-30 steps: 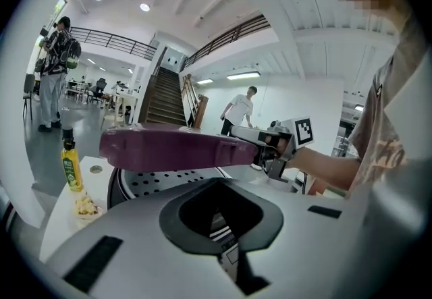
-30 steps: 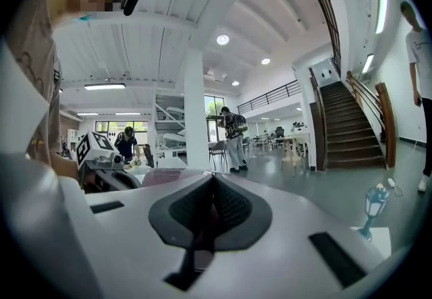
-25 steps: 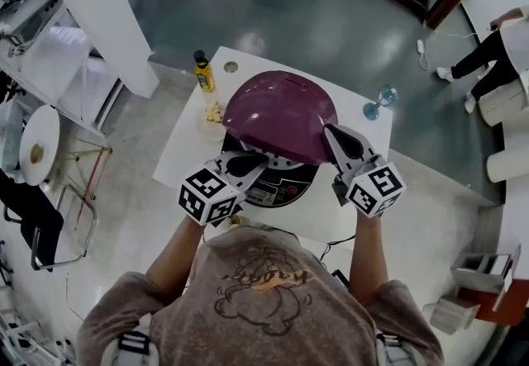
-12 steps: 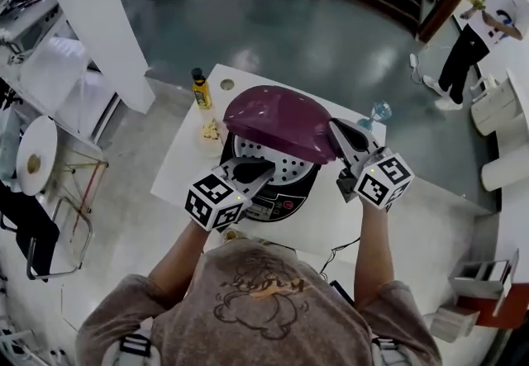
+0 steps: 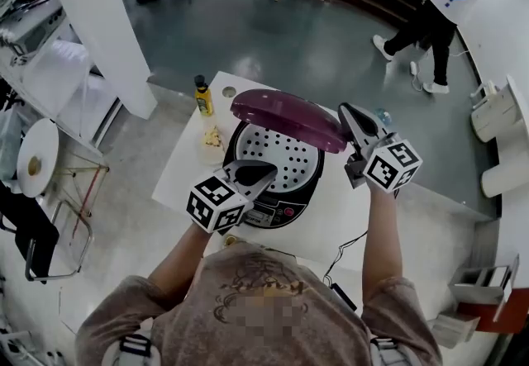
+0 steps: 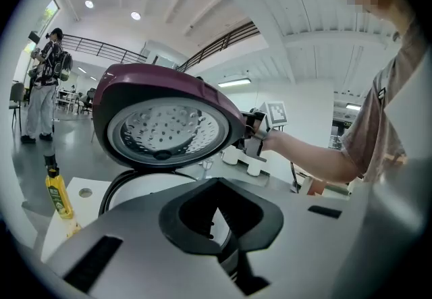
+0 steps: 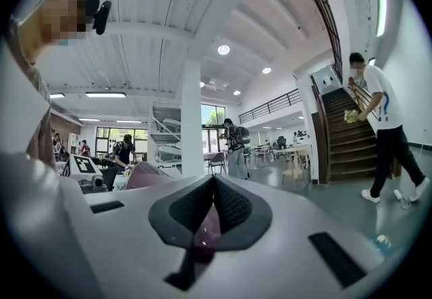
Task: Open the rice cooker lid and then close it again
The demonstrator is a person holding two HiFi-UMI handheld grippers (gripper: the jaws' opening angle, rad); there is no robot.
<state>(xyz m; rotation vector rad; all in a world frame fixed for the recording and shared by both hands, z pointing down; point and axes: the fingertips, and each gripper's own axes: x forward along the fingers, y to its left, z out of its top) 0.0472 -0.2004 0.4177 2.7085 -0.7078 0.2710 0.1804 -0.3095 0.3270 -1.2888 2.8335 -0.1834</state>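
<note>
Lifting stage of the opening step, by my reading. Rice cooker (image 5: 314, 184) stood on the white surface (image 5: 183, 168), its control panel (image 5: 277, 209) toward the person. Lid (image 5: 285, 115) was part-way up, hinged at the cooker's far side, with its front edge well clear of the pot rim. Perforated inner plate (image 6: 162, 130) on its underside faced the person.

Right hand-held gripper (image 5: 351, 118) was at the cooker's right, jaws clamped on the lid's rim; the purple edge showed between them in the right gripper view. A grip at the side of the rim probably lets the lid swing on its hinge without the hand crossing over the pot.

Left hand-held gripper (image 5: 263, 171) lay at the cooker's front, above the panel, jaws together with nothing between them. Likely put there to steady the body against tipping or sliding. Contact with the body could not be confirmed.

Yellow bottle (image 5: 203, 96) stood near the cooker's far left, apart from it and outside the lid's swing.

Judged: lid not yet fully open, closing not begun
</note>
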